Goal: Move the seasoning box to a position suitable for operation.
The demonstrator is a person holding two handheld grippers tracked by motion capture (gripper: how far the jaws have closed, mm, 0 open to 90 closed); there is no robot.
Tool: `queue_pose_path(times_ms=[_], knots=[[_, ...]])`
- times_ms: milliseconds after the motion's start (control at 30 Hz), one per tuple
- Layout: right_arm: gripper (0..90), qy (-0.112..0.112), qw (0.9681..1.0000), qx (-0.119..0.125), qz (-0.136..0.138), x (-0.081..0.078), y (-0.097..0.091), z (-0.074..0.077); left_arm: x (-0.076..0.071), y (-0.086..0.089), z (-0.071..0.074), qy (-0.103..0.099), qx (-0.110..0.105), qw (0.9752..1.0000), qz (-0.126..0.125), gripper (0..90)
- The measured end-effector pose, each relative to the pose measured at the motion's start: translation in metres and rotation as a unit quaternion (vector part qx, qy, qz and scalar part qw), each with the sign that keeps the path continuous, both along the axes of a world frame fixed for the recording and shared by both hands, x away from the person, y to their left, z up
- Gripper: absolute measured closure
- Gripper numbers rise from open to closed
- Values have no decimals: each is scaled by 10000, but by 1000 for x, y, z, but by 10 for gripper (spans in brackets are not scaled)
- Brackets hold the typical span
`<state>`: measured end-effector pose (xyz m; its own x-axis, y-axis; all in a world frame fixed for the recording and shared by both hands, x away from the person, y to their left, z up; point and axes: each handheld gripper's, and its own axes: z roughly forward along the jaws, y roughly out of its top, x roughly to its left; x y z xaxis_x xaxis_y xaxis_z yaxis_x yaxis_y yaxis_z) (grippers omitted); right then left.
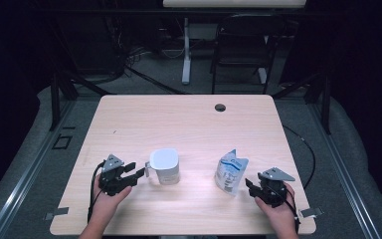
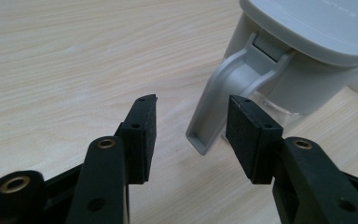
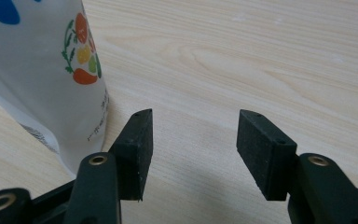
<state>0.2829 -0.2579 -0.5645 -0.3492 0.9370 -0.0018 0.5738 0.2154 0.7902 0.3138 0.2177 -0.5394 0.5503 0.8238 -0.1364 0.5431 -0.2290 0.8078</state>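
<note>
Left gripper (image 2: pixel 191 128): black jaws spread wide, flat rubber-like pads facing each other, nothing pressed between them. The lower end of the handle (image 2: pixel 228 88) of the grey pitcher (image 2: pixel 307 60) lies just ahead of the gap, close to the pad on the right side of the left gripper view; whether pad and handle touch cannot be told. The handle is a smooth matt plastic strap, curved, hinged under the rounded lid; a clear wall shows below the grey body.

Right gripper (image 3: pixel 193 140): jaws likewise held wide apart, with bare wood grain between the pads. The white pouch (image 3: pixel 37 70) stands just beside the jaw on the left side of the right gripper view, outside the gap. Its surface is glossy film, printed with a ring of small fruit and vegetable motifs and a blue mark.

High view: the left gripper (image 1: pixel 138 171) points at the pitcher (image 1: pixel 164 166) from its left; the right gripper (image 1: pixel 250 185) sits low at the right of the pouch (image 1: pixel 231 172), whose top is crimped to a point. Pitcher and pouch stand upright, well apart, in the near half of the table (image 1: pixel 179 119). The pale laminate top has rounded corners and a dark cable hole (image 1: pixel 220 107) near the far edge; its far half is open surface. Both hands rest close to the near edge.
</note>
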Motion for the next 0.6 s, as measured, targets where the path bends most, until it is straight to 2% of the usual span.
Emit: queue_pose_path(times_ms=[67, 100, 233, 333, 467, 500, 600], knots=[[457, 47, 10000, -30, -11, 0, -1, 0, -1, 0, 1, -2, 5, 10000, -70, 526], [456, 47, 10000, -26, 2, 0, -2, 0, -2, -1, 1, -49, -30, 10000, -64, 539], [454, 5, 10000, -26, -12, 0, -2, 1, -2, -2, 2, -22, -98, 9999, -122, 545], [452, -33, 10000, -45, -12, 0, -4, 3, -3, -4, 2, -45, 2, 9998, -201, 544], [450, -40, 10000, -9, -25, -1, -5, 3, 3, -9, -1, 25, 53, 9998, -214, 542], [449, -20, 10000, -13, -46, -1, -5, 3, 5, -11, -2, 90, -19, 9997, -216, 550], [445, -19, 10000, -3, -48, -1, -4, 1, 11, -14, -4, 188, -12, 9996, -222, 576]])
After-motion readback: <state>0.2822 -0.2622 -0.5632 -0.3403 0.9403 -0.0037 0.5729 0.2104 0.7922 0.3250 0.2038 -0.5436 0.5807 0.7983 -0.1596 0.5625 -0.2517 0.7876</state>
